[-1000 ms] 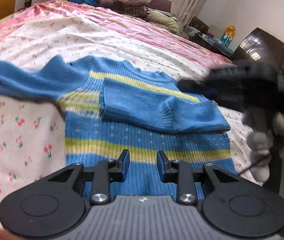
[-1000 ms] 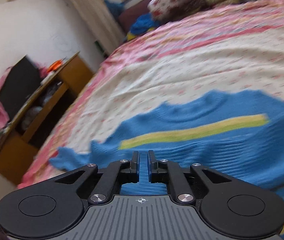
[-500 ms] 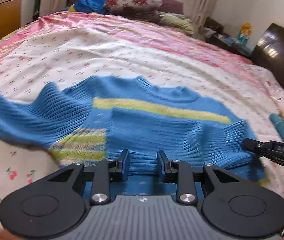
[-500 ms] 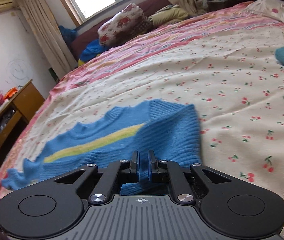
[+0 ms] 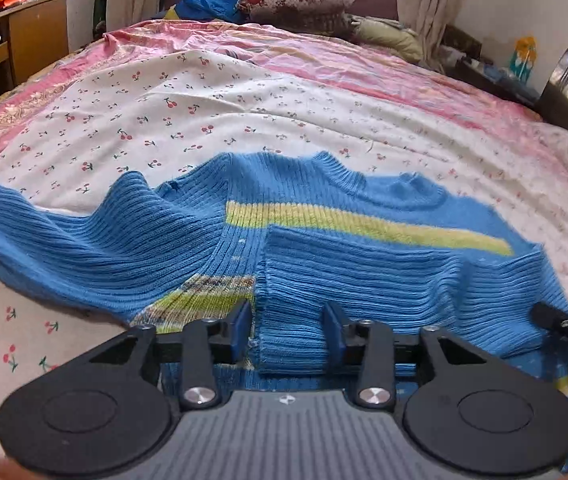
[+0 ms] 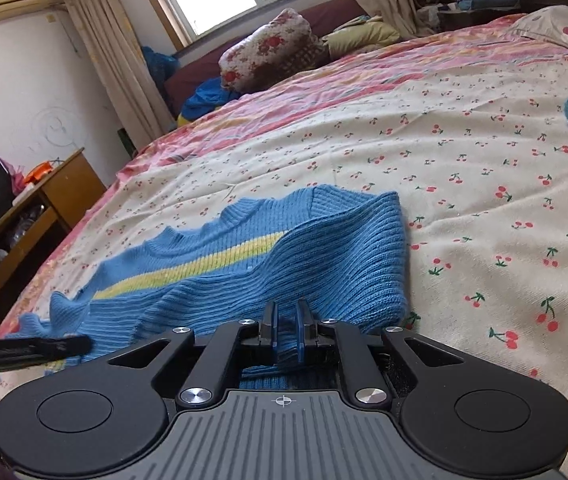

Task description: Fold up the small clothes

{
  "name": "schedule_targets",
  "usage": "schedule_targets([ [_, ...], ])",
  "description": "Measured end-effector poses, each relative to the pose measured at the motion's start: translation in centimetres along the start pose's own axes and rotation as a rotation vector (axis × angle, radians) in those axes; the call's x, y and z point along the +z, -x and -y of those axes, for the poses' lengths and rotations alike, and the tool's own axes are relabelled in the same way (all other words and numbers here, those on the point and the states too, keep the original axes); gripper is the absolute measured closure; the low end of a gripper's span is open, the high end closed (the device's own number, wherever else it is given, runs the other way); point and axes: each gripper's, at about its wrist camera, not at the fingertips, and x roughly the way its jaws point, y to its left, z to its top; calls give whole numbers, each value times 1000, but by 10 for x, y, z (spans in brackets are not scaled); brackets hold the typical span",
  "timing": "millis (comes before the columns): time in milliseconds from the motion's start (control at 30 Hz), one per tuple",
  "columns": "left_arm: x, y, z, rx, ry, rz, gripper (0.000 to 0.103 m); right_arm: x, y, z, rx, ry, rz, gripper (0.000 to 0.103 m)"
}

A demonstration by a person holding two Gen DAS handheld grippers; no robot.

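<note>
Two hand-held grippers at the near edge of one blue sweater (image 5: 324, 248) spread on the bed (image 5: 212, 92). Left hand-held gripper (image 5: 288, 330) spread wide, blue pads on either side of the cuff end of the folded-in sleeve (image 5: 384, 292), not yet closed on it. Right hand-held gripper (image 6: 286, 334) pressed nearly together, pinching a ridge of the blue knit, with cloth bunched between the pads.

Straight ahead of both and slightly below: the body of the sweater, long axis running crosswise to the left hand-held gripper's fingers, neckline on the far side. Off to the left of the left hand-held gripper, well out from the body: the other sleeve (image 5: 56, 236), still unfolded and trailing over the sheet. Nearer to that loose sleeve, by judgement: the left one; the right one tied up at the opposite edge.

Ribbed blue knit, one yellow stripe (image 5: 364, 224) across the chest, more yellow bands near the hem, a small hole near the left shoulder. Soft and rumpled rather than flat, so likely to drag and bunch when pulled.
</note>
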Motion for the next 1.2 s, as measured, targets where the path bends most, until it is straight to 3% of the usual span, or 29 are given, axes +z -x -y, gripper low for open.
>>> schedule_targets([
  [100, 2, 0, 1, 1, -1, 0, 54, -1, 1, 0, 11, -9, -1, 91],
  [167, 3, 0, 1, -10, 6, 3, 63, -1, 1, 0, 15, -7, -1, 91],
  [233, 5, 1, 1, -23, 6, 6, 83, -2, 1, 0, 22, -9, 0, 91],
  [333, 11, 6, -3, -55, 48, 11, 91, -2, 2, -1, 25, -8, 7, 91],
  [467, 20, 16, -10, -73, 71, 47, 91, -2, 3, 0, 21, -1, 17, 91],
  [633, 28, 23, -25, -10, 70, 92, 91, -2, 7, -1, 14, 13, 47, 91],
  [833, 19, 10, -32, 55, 37, 48, 91, -2, 2, -1, -7, 38, 41, 91],
  [1000, 14, 8, -35, 63, 40, 45, 91, -2, 1, -1, -15, 48, 43, 91],
  [1067, 14, 9, -36, 70, 43, 44, 91, 0, 4, 0, -8, 42, 67, 77],
  [1200, 11, 8, -36, 82, 44, 35, 90, 0, 5, -2, -2, 54, 75, 76],
])
